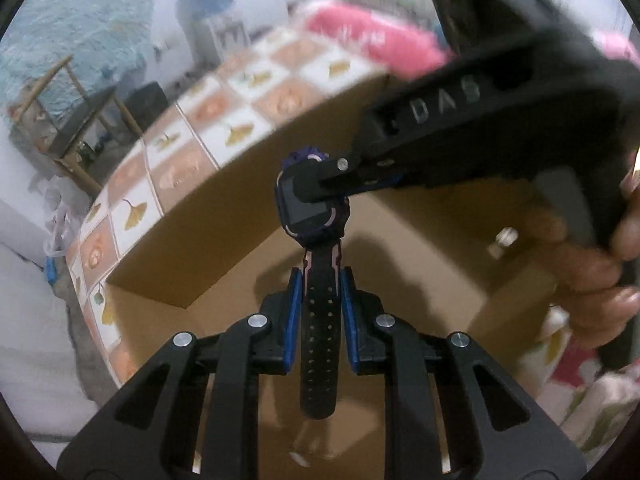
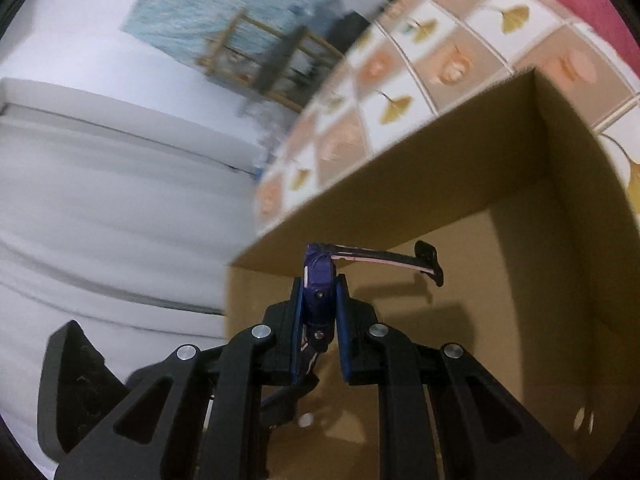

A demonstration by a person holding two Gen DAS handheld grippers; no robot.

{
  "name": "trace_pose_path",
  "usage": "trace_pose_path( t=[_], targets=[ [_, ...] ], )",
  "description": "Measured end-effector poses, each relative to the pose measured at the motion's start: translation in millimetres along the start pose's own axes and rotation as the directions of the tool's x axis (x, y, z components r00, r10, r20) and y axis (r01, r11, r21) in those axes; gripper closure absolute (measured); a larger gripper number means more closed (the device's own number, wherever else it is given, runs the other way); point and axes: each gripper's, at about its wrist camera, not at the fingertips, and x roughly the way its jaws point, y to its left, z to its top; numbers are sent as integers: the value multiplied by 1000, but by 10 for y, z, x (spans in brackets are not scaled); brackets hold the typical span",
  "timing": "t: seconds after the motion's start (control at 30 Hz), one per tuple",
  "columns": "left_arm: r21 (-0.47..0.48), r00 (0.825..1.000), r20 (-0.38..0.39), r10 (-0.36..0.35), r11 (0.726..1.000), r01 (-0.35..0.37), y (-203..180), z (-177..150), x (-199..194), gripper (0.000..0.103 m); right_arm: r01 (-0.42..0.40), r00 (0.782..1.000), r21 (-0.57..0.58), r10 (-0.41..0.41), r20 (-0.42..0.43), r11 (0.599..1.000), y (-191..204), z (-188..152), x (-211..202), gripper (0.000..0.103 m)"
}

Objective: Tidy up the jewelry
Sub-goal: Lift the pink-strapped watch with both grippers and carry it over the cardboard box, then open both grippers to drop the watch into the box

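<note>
Watch point(image 1: 310, 204) hanging in mid-air above the open cardboard box point(image 1: 248, 184), dark purple case with pink trim, black perforated strap. Being held at two places at once: left tongs point(image 1: 319, 300) clamped across the strap, blue pads pressing on either side; right tongs point(image 1: 320, 178) clamped on the watch case, reaching in from the right side of the left view. Sitting well inside the box's outline, above its bare brown floor, nearer the far wall than the near edge.

Judging the step: passing or lowering the watch into the box. Probably calling next for one pair of tongs to let go, then a gentle lowering toward the box floor so the strap does not snag or flip.

Left view showing the screen face, the strap's holes, and the person's hand point(image 1: 592, 276) gripping the right tool. Right view showing instead the case edge-on between the right tongs point(image 2: 319, 304), plus the buckle end of the strap point(image 2: 430, 260) sticking out free to the right, and the box's far right corner against the tiled bedcover point(image 2: 440, 60).
</note>
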Motion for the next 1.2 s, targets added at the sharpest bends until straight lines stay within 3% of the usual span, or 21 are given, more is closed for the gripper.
trace_pose_path(
  t=[0.13, 0.2, 0.3, 0.4, 0.63, 0.77, 0.83, 0.93, 1.03, 1.1, 1.17, 1.2],
  targets=[
    [136, 986, -143, 91, 988, -72, -43, -47, 386, 85, 111, 989, 43, -106, -103, 993, -211, 56, 188, 81],
    [168, 975, -194, 108, 983, -76, -33, -108, 501, 85, 153, 982, 51, -147, -115, 987, -298, 97, 189, 72],
    [216, 958, -250, 137, 973, -83, -52, -189, 595, 84, 156, 981, 45, -150, -124, 987, -360, 109, 153, 68],
    [271, 946, -266, 185, 956, -111, -87, -204, 589, 84, 172, 976, 28, -167, -139, 985, -308, 63, 138, 58],
    [274, 925, -234, 299, 933, -232, -5, -110, 508, 84, 169, 981, -13, -169, -97, 986, -194, 70, 48, 57],
    [196, 935, -204, 290, 948, -251, 71, -69, 413, 84, 148, 987, -48, -151, -59, 988, -110, 46, -127, 57],
    [97, 956, -166, 243, 968, -230, 194, -60, 240, 80, 134, 990, -62, -137, -46, 989, -109, 59, -222, 57],
    [-29, 973, -85, 213, 976, -216, 325, -124, -47, 60, 122, 991, -80, -125, -38, 989, -88, 54, -320, 57],
    [-145, 969, 4, 247, 959, -244, 429, -307, -384, 47, 102, 990, -62, -108, -96, 993, -69, 159, -130, 57],
    [-255, 970, 60, 237, 943, -215, 526, -487, -605, 42, 117, 981, -116, -133, -140, 986, 9, 162, 28, 62],
    [-354, 961, 121, 248, 915, -192, 555, -663, -777, 38, 120, 964, -182, -158, -213, 976, 101, 42, 152, 62],
    [-381, 955, 140, 261, 905, -191, 581, -738, -853, 34, 115, 942, -209, -173, -286, 971, 152, -27, 304, 62]
  ],
)
